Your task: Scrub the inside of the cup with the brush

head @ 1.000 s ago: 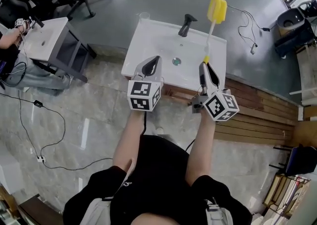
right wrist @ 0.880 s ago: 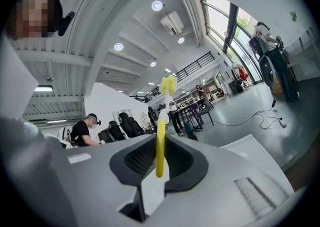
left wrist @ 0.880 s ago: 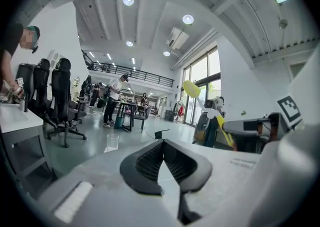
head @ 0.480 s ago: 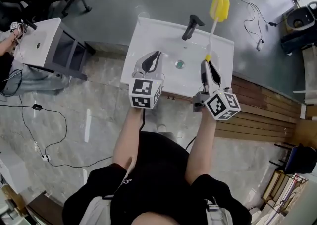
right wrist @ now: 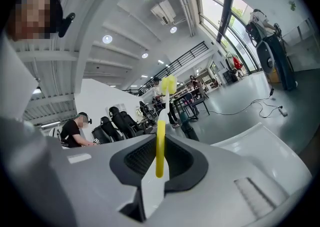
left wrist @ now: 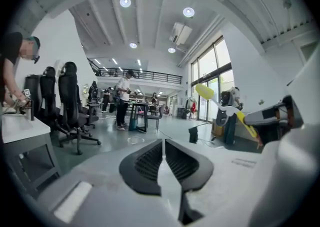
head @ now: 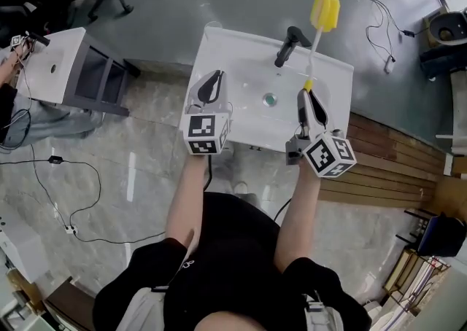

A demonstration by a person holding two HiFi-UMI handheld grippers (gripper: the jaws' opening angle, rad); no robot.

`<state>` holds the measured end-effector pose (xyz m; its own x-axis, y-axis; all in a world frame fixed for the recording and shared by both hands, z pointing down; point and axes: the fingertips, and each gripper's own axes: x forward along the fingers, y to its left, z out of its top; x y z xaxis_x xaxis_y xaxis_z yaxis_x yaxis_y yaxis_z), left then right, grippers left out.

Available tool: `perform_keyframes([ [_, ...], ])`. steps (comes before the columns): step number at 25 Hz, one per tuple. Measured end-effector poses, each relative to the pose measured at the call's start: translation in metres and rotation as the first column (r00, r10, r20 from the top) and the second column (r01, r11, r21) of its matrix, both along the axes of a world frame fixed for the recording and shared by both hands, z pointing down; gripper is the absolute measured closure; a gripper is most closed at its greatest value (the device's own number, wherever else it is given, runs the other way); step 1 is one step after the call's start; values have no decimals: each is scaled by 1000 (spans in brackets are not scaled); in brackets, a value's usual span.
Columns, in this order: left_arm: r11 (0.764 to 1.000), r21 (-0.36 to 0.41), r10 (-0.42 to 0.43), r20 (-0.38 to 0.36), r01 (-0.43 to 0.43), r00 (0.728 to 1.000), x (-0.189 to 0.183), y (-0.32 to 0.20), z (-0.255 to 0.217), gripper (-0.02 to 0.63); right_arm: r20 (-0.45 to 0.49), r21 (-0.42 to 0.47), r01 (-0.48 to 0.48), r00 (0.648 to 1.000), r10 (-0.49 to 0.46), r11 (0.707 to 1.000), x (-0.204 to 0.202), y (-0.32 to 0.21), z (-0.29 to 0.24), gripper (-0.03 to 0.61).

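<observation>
We hold two tongs, left tongs (head: 216, 76) pressed together, right tongs (head: 302, 95) pinching one brush (head: 324, 11), one cup (head: 212, 25) at eleven o'clock

Forearms outstretched side by side — left tool (head: 215, 76) shut, empty; right tool (head: 303, 95) clamped on brush (head: 325, 10) handle.
</observation>
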<state>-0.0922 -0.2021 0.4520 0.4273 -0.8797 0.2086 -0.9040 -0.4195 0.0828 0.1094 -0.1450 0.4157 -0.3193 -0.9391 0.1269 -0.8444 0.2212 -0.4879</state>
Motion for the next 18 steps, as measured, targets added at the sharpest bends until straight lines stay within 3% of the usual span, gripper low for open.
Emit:
perform_keyframes([
  [5,997,43,-68,23,67,997,-32,-23,12,601,-15,-26,-1,1000,1,1000,-4,-15,8,526],
  [9,999,40,8,92,-12,996,-28,-40,30,441,-36,-49,-4,999,2,999,-1,-23,12,526],
  [16,997,23,63,144,-67,988,-31,-77,61,363,-77,-88,-22,997,16,996,-5,-45,21,526],
  [18,997,27,68,156,-73,985,-32,-87,68,316,-88,-96,-27,996,19,995,-8,-50,23,526],
])
